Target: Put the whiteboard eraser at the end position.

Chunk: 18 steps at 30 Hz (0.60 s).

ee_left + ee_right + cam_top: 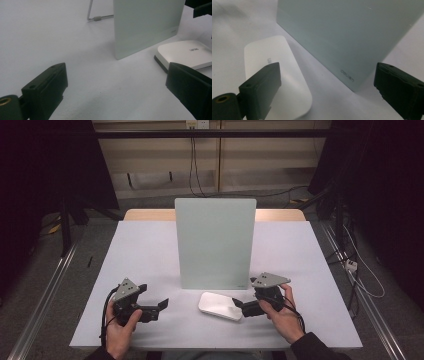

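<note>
I have the right gripper (239, 304) right at the near end of the flat white device (220, 306), which lies on the white table (150, 250) just in front of the upright pale green board (215, 242). In the right gripper view its jaws stand wide apart, one over the white device (279, 75) and the other out past the lower corner of the board (352, 37), so nothing is clamped yet. The left gripper (162, 305) rests on the table to the left, apart from the device, jaws also spread with nothing between them; its own view shows the device (185, 53) ahead and to one side, beside the board's bottom edge (147, 25). As I judge it, the step is to take hold of the device with the right gripper. To do that well I would turn the hand so both jaws straddle the device's narrow width, keep them low against the table so the pads catch its thin side walls, and stay clear of the board, which looks easy to tip. The board hides the table behind it, and only part of its wire stand (97, 18) shows in the left gripper view. The small markings on the device and board are too blurred to read, and I cannot tell what kind of device it is.
</note>
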### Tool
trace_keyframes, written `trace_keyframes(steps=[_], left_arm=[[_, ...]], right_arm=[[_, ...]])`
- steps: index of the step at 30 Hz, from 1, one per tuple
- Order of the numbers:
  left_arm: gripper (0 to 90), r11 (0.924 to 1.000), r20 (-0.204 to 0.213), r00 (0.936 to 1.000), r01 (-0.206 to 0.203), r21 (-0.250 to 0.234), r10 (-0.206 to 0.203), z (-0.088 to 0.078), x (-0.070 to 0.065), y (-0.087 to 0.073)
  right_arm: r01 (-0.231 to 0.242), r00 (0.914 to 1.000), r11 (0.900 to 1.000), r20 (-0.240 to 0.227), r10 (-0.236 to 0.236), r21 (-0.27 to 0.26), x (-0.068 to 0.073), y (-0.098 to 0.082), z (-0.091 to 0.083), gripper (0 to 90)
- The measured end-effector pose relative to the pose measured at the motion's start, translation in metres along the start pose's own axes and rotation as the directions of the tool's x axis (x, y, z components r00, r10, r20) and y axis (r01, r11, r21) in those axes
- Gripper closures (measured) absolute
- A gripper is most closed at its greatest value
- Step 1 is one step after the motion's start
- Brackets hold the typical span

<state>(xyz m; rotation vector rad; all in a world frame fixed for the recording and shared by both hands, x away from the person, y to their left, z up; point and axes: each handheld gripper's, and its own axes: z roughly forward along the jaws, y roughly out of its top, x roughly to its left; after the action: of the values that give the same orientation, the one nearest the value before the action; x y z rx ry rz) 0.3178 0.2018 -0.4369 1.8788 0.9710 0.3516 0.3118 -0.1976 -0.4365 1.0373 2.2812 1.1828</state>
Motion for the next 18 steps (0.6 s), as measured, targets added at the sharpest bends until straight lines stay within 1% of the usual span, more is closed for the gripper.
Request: trace_keyframes(steps=[2,3,4,5,6,7,8,10,11,16,18], left_arm=[[4.0,1.0,-0.001,1.0,-0.001,0.0,0.001,0.0,0.0,0.0],[4.0,0.9998,-0.005,1.0,0.005,-0.017,-0.006,-0.001,-0.001,0.0],[4.0,0.9998,-0.012,0.9999,0.001,-0.018,-0.001,-0.002,0.0,0.001],[4.0,0.9996,-0.007,0.9999,0.01,-0.024,-0.01,-0.002,0.001,0.0],[4.0,0.9995,-0.007,0.9998,0.02,-0.026,-0.02,-0.002,0.001,0.0],[4.0,0.9995,-0.008,0.9997,0.021,-0.023,-0.021,-0.002,0.001,0.0],[4.0,0.9997,-0.007,0.9998,0.02,-0.014,-0.02,-0.002,0.001,0.0],[4.0,0.9996,-0.012,0.9998,0.017,-0.022,-0.017,-0.002,0.0,0.0],[4.0,0.9997,-0.011,0.9999,0.009,-0.022,-0.009,-0.003,0.0,0.0],[4.0,0.9996,-0.011,0.9999,0.011,-0.026,-0.011,-0.003,-0.001,0.0],[4.0,0.9995,-0.014,0.9998,0.011,-0.028,-0.011,-0.004,-0.001,0.001]], right_arm=[[-0.011,0.9999,1.0,0.01,0.011,-0.003,-0.003,-0.004,-0.002,7.2],[-0.019,0.9996,1.0,0.021,0.02,-0.004,-0.003,-0.006,-0.003,6.8],[-0.025,0.9992,1.0,0.033,0.025,-0.005,-0.005,-0.008,-0.005,6.8],[-0.035,0.9981,0.999,0.051,0.035,-0.009,-0.006,-0.01,-0.008,6.8],[-0.053,0.9963,0.998,0.067,0.054,-0.019,-0.009,-0.012,-0.011,6.8],[-0.068,0.9945,0.997,0.078,0.07,-0.029,-0.011,-0.014,-0.014,6.7],[-0.071,0.993,0.997,0.092,0.074,-0.038,-0.014,-0.016,-0.017,6.7],[-0.087,0.9888,0.995,0.117,0.092,-0.052,-0.018,-0.02,-0.024,6.7],[-0.097,0.9874,0.994,0.12,0.103,-0.059,-0.02,-0.022,-0.026,6.7],[-0.119,0.9792,0.991,0.157,0.129,-0.067,-0.027,-0.035,-0.037,7.4],[-0.134,0.9732,0.988,0.177,0.146,-0.078,-0.029,-0.039,-0.041,7.4]])
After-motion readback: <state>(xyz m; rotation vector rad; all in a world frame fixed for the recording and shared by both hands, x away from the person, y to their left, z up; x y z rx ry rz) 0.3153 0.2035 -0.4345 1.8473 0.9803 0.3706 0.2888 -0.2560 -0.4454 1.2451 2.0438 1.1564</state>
